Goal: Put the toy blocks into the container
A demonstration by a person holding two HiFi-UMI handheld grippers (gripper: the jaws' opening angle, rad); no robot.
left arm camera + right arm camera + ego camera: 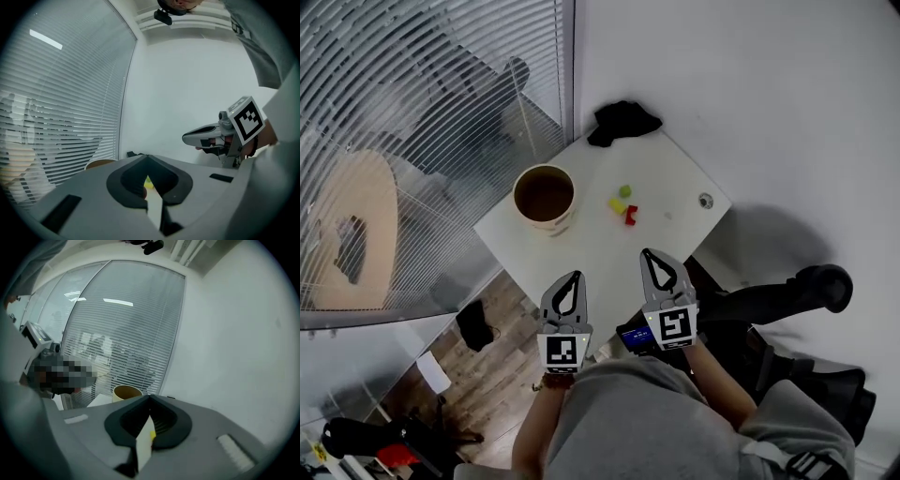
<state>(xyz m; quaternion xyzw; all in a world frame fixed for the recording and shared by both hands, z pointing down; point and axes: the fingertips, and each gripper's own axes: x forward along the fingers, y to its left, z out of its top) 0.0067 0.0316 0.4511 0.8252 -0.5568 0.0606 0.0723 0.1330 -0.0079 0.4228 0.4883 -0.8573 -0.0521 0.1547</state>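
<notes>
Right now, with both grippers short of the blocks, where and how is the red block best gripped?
The red block is probably best gripped across its two longer sides, coming from the near edge of the table with the right gripper. It lies nearest that gripper and its near end is free, while the yellow block crowds its far left side.

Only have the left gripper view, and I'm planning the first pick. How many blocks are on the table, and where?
Observer: Three toy blocks on the white table: a green block, a yellow block and a red block, clustered to the right of the container in the head view.
Operator: Anything in the container yet?
Observer: No block shows inside it from the head view.
Operator: Is the right side free?
Observer: Yes. The right gripper is shut with nothing between its jaws, over the table's near edge and short of the blocks.
</notes>
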